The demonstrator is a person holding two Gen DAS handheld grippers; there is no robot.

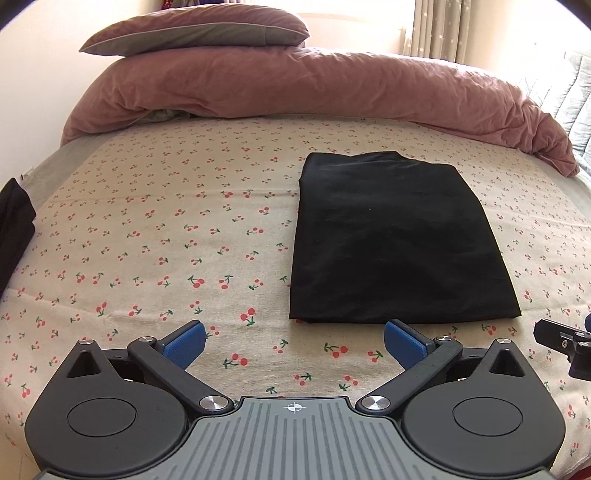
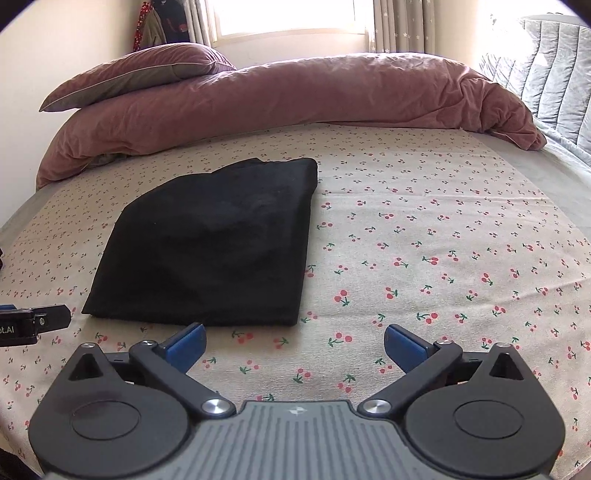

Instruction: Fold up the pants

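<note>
Cherry-printed cloth (image 1: pixel 155 229) covers the bed, and both grippers hang just above its near edge. Spread wide and holding nothing, the left gripper (image 1: pixel 294 341) shows its blue pads (image 1: pixel 184 345) apart over bare cloth; the right gripper (image 2: pixel 293 343) is equally wide and empty, blue pads (image 2: pixel 404 349) clear of everything.

Just beyond the fingers lie the pants (image 1: pixel 391 240), black, folded into a flat rectangular bundle with fairly straight sides and a slightly rumpled far end. They sit ahead and right of the left gripper, ahead and left of the right one, touching neither. From the right wrist view the bundle (image 2: pixel 214 243) shows a thick folded edge along its right side.

At the left rim of the left view some dark cloth (image 1: pixel 14 229) lies near the bed's side; what it is cannot be told. Farther back a rolled pink duvet (image 2: pixel 288 96) stretches across the bed with a pillow (image 1: pixel 199 31) on top. Behind these are curtains (image 2: pixel 400 26) and a bright window (image 2: pixel 284 16), and a grey quilted headboard (image 2: pixel 554 62) stands far right.
</note>
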